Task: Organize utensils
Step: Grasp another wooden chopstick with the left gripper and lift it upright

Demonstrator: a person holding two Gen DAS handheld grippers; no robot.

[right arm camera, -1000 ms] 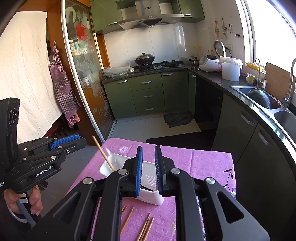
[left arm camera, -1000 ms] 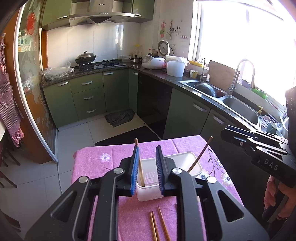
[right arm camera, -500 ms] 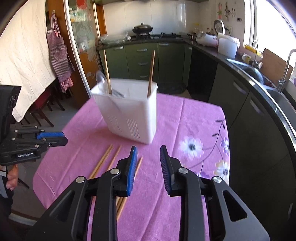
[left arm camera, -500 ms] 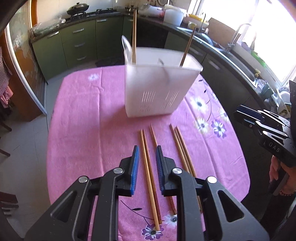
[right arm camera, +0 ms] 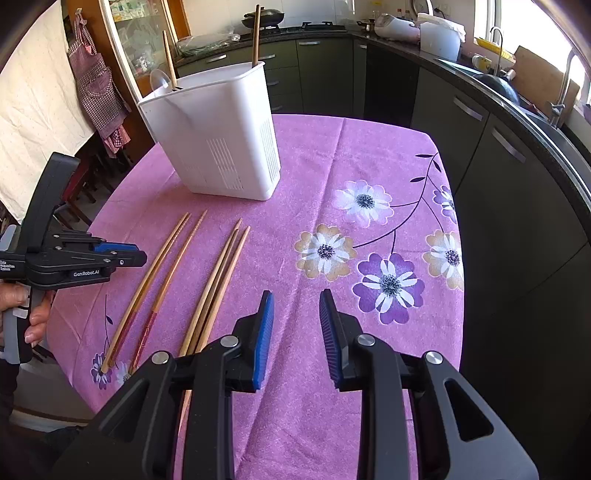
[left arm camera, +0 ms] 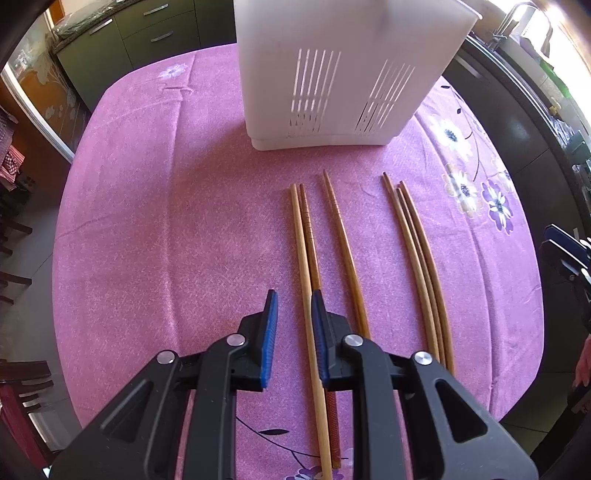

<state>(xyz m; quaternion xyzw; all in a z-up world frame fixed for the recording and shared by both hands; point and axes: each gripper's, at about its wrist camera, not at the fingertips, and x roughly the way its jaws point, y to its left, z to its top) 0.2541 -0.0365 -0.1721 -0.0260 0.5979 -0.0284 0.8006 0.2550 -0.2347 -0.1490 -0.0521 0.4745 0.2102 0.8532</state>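
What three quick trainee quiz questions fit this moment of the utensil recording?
1. True or false: the left gripper is shut on a chopstick.
2. How many chopsticks lie loose on the pink tablecloth? A) four B) six C) eight
3. Fill in: the two upright chopsticks stand in the white ____.

Key: 1 false, it is open with the leftmost pair of chopsticks lined up between its fingers; 2 B; 3 utensil holder.
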